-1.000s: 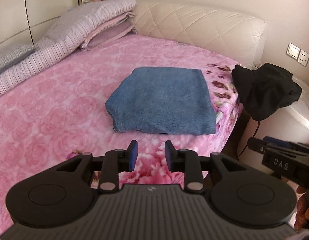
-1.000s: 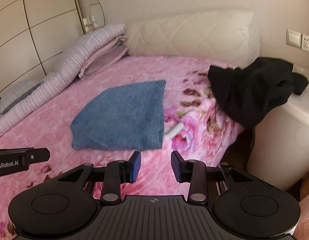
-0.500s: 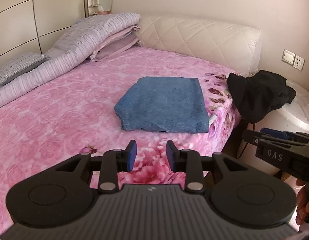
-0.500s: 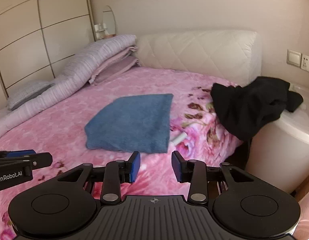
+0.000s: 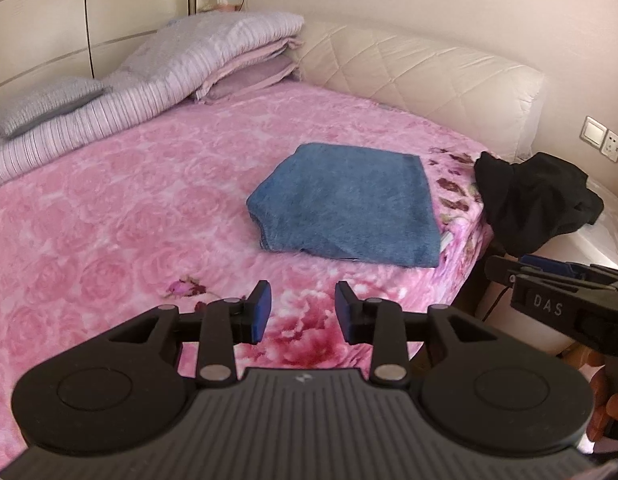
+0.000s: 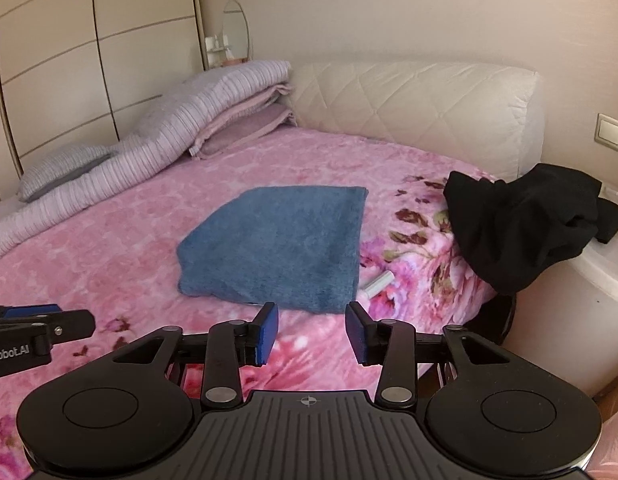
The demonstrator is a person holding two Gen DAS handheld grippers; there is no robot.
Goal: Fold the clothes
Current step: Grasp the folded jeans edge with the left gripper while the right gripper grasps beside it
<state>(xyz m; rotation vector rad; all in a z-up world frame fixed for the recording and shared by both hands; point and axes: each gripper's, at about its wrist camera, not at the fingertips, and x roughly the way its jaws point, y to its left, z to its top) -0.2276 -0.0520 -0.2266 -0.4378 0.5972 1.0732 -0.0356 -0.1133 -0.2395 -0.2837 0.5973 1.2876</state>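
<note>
Blue garment [image 5: 349,204] folded flat at 12 o'clock; left gripper [image 5: 303,312], right gripper [image 6: 311,334] jaws opening, empty; black garment [image 6: 521,224] at 2 o'clock, probably next.

white tube [image 6: 376,284] half under blue towel [image 6: 277,248], label unreadable

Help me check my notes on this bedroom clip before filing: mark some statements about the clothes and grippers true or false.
1. The blue garment lies folded on the pink bedspread. True.
2. The black garment is neatly folded. False: it lies crumpled at the bed's edge.
3. The left gripper holds the blue garment. False: its jaws are opening, with nothing between them.
4. Nothing is between the right gripper jaws. True; they are opening.
</note>
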